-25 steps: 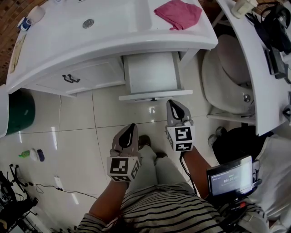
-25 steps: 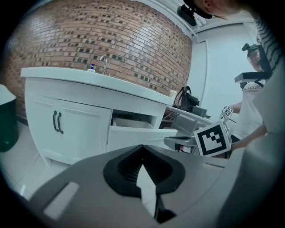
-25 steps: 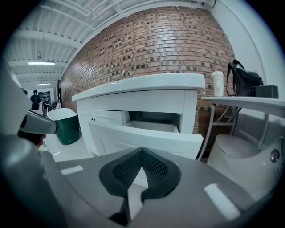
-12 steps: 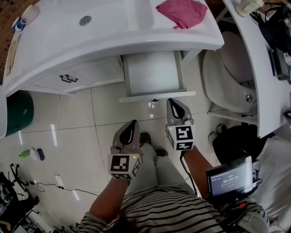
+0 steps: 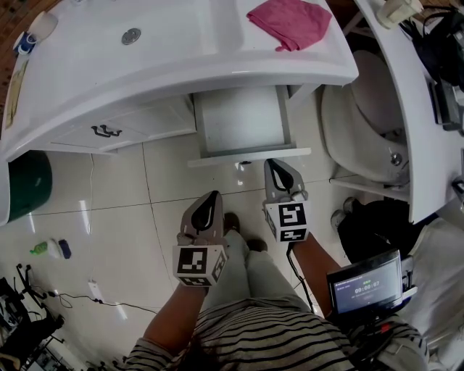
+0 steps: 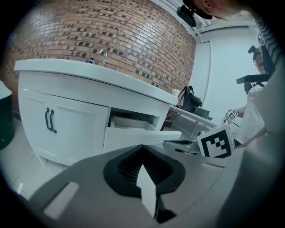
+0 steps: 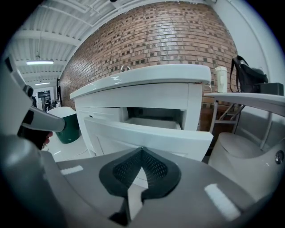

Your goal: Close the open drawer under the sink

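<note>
Head view: the open white drawer (image 5: 243, 119) juts from under the white sink vanity (image 5: 167, 65) at twelve o'clock, with a pink cloth (image 5: 290, 20) on the counter at one. The right gripper (image 5: 275, 168) points at the drawer front, close below it. The left gripper (image 5: 211, 199) sits at seven o'clock from the right one.

Left gripper view: jaws pressed together, empty, drawer at twelve o'clock.

Right gripper view: jaws together, empty, drawer front close ahead.

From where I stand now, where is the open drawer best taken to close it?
At the middle of its front panel, coming straight from the front. The drawer stands pulled out with that flat panel facing you, and the shut right gripper hangs just before it, so a plain push likely serves better than a clamp.
</note>
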A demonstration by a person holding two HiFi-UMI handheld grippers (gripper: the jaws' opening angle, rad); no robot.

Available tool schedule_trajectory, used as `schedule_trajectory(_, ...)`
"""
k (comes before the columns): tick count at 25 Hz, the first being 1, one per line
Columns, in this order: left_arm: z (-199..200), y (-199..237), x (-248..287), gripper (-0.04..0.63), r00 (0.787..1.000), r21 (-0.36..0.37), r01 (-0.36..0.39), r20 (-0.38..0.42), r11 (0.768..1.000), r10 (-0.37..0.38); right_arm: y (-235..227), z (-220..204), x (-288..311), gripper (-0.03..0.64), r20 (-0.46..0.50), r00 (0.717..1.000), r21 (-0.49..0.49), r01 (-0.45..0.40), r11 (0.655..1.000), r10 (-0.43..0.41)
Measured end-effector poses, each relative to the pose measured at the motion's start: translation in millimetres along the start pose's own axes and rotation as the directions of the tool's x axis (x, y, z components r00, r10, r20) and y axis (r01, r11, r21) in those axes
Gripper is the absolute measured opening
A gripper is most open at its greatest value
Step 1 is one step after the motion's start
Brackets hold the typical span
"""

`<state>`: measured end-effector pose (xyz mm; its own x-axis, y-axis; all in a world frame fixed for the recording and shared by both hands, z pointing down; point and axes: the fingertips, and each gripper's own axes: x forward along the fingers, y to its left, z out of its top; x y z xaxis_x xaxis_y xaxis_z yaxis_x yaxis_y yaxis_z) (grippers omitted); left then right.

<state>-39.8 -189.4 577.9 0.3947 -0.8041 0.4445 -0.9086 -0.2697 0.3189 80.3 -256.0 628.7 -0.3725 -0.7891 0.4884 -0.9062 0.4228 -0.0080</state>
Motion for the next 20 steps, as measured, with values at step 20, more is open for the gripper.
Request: schedule_trajectory(20,23,20,7,0.015,0.999,-0.004,-0.019,0.025,1.0,0.019,-13,21,34,0.002,-0.007,1.0,-0.019,0.018,1.0,-0.018)
